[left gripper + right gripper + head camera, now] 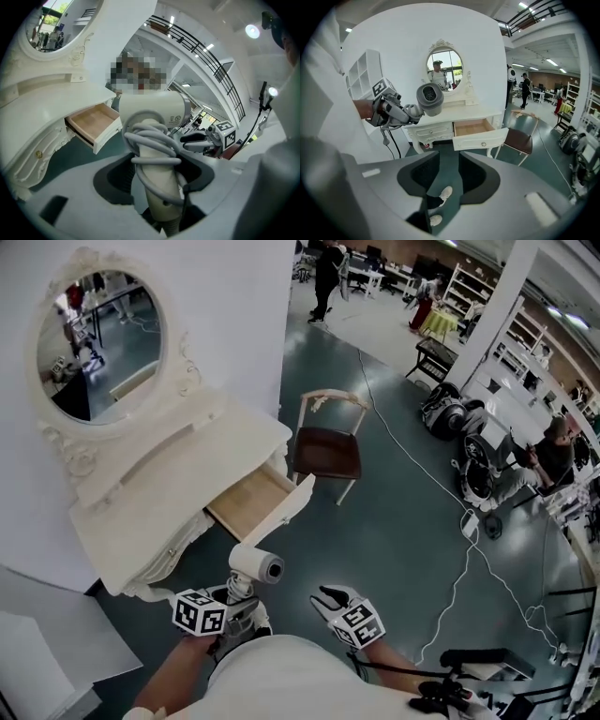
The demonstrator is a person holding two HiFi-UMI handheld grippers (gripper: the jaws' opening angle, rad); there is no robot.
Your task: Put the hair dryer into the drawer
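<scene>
The white hair dryer (256, 564) stands upright with a grey cord wound round its handle (154, 159). My left gripper (240, 591) is shut on that handle, the barrel (152, 108) above the jaws. The wooden drawer (251, 503) of the white dressing table (141, 493) stands pulled out, just beyond the dryer. From the right gripper view the dryer (430, 98) and left gripper (401, 111) hang left of the open drawer (473, 127). My right gripper (326, 594) floats to the right of the dryer, open, with only floor between its jaws (449, 173).
A chair with a brown seat (326, 451) stands right of the dressing table, near the drawer. A white cable (412, 460) runs across the green floor. Bags (450, 413) and seated people lie far right. A white shelf unit (363, 75) stands left of the dressing table.
</scene>
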